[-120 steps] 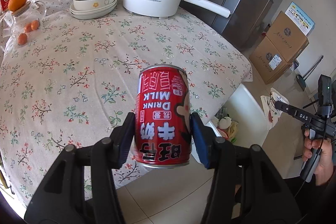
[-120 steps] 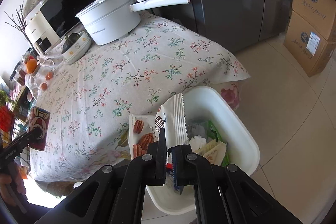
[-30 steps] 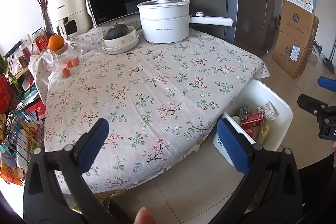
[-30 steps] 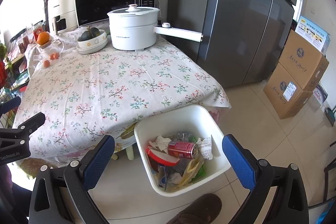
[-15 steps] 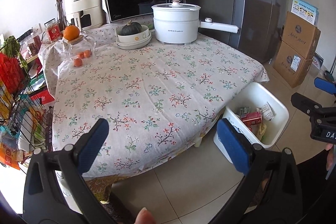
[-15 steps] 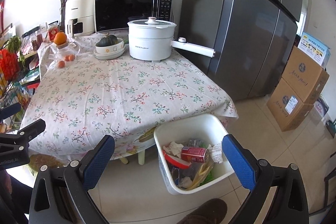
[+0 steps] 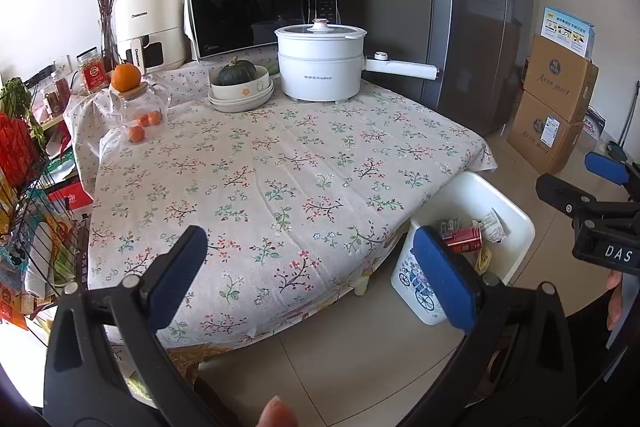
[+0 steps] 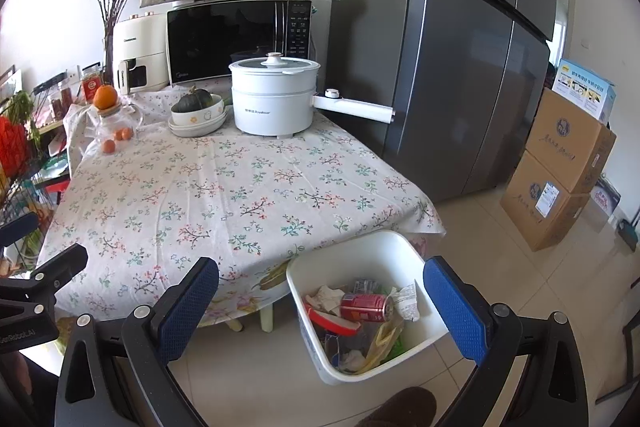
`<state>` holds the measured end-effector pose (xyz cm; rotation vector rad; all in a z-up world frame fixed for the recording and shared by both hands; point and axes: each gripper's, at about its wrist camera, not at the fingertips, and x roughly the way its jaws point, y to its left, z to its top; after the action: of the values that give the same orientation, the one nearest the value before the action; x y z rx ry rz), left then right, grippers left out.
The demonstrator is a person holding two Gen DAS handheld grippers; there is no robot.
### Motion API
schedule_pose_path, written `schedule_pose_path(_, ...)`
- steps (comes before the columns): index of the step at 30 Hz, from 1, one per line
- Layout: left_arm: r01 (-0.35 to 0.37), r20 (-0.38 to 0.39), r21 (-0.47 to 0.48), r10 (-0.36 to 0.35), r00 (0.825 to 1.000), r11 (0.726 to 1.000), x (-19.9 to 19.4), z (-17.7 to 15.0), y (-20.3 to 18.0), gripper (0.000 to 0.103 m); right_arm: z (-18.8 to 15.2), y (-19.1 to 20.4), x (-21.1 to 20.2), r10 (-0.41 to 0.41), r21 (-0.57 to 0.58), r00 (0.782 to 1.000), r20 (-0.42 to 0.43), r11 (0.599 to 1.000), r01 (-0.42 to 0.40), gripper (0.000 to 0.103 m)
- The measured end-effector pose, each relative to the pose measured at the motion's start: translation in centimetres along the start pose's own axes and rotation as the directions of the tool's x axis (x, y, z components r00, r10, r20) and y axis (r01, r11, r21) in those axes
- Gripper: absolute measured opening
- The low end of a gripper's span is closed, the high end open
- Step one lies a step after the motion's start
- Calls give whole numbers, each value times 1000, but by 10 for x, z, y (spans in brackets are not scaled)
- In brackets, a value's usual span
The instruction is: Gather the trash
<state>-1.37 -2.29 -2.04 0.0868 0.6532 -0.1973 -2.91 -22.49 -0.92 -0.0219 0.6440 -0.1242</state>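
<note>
Left gripper (image 7: 310, 277): jaws spread wide, nothing held, raised off the near edge of the tabletop (image 7: 280, 163). Right gripper (image 8: 320, 301): jaws likewise spread wide and empty, raised over the white bin (image 8: 434, 327). Bin on the floor just beside the tabletop's near right corner, partly under the overhanging floral cloth. Inside the bin: red can (image 8: 366, 307) on its side on top of the trash, touching a crumpled white wrapper (image 8: 406, 301), a red-and-white packet (image 8: 330, 321) and yellow packaging below. Far end of the tabletop: white electric pot (image 8: 274, 97), stacked bowls with a green squash (image 8: 196, 99), glass jar topped by an orange (image 8: 105, 96).
</note>
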Motion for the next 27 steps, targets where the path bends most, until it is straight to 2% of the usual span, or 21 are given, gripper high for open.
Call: schedule_pose_path(27,6,-11,8,-6,1000,1000,1,-2,-7,102,0,-2,-1,-4,-9,1000,0,1000,4,103)
